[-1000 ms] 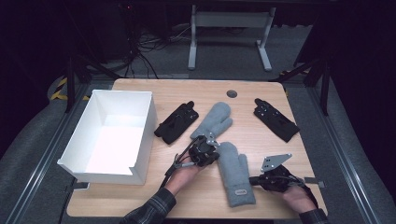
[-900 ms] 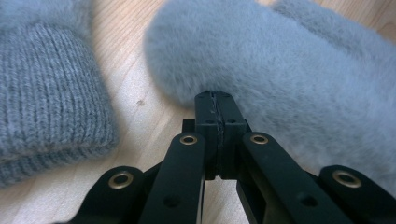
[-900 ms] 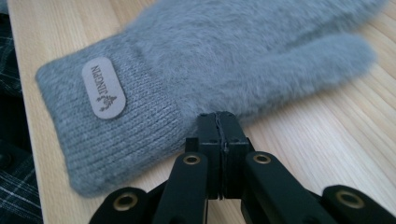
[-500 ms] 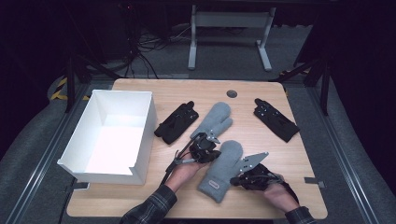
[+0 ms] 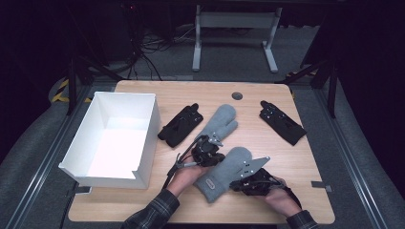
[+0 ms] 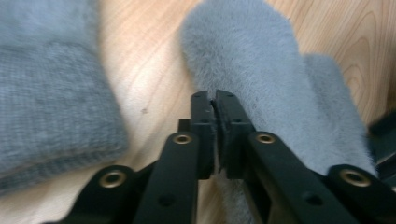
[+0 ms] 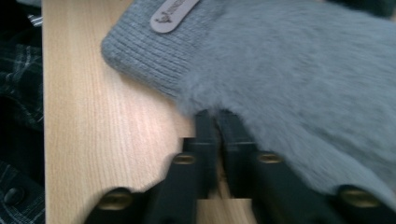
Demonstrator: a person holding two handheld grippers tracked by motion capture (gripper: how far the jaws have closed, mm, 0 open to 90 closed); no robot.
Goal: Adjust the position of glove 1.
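Observation:
Two fuzzy grey mittens lie mid-table. The far mitten (image 5: 220, 120) (image 6: 42, 93) lies flat, its knit cuff toward me. The near mitten (image 5: 223, 172) (image 6: 261, 60) (image 7: 303, 60) lies slanted, its labelled cuff at lower left. My left gripper (image 5: 215, 157) (image 6: 214, 95) pinches the fur at the near mitten's upper edge. My right gripper (image 5: 235, 183) (image 7: 217, 114) nips its lower edge just past the cuff. Both pairs of jaws have just been opening slightly, and stand almost together with fur still between their tips.
A tall white box (image 5: 143, 138) stands at the table's left. One black glove (image 5: 180, 125) lies beside it and another black glove (image 5: 282, 122) at the back right. A round cable hole (image 5: 237, 96) sits near the far edge. Bare wood lies at the right.
The near mitten has swung from lying straight to slanting, cuff toward the lower left. My right gripper has moved left with it. The left gripper has stayed put.

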